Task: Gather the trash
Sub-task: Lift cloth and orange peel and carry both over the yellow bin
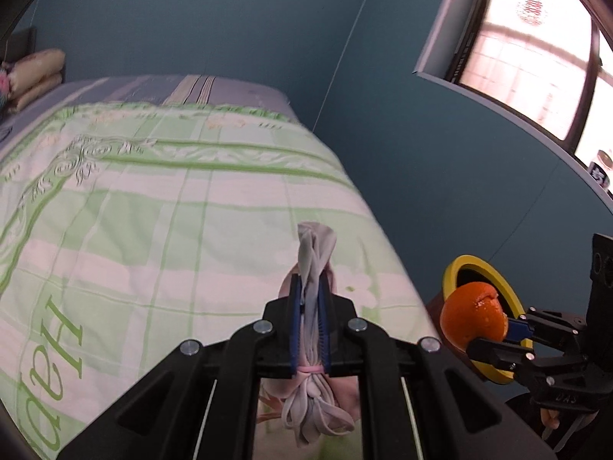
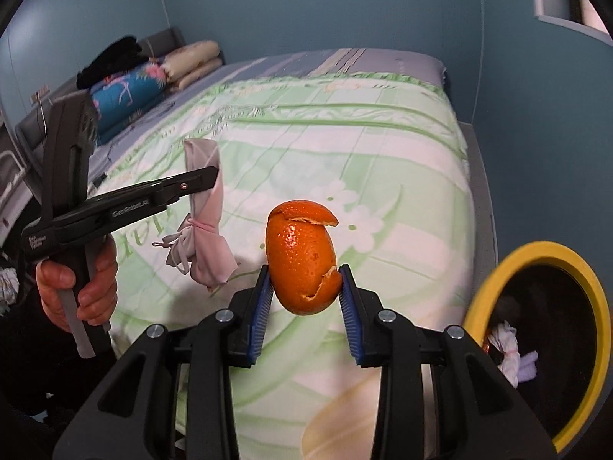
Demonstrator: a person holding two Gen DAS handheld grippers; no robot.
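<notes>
Low in the right wrist view, the right gripper (image 2: 306, 299) is clamped on an orange peel (image 2: 302, 260), its blue pads (image 2: 264, 306) pressing both sides; the peel is a light, hollow, already split shell, likely to crush, so a gentle hold across the middle suits it. At lower right gapes the yellow-rimmed bin (image 2: 536, 253), with crumpled paper inside. To the left, the left gripper (image 1: 310, 326) is pinched fully on a soft bundled face mask (image 1: 312, 264), limp and weightless, best held by its bunched middle. Behind both spreads the green checked bed cover (image 2: 345, 134)
</notes>
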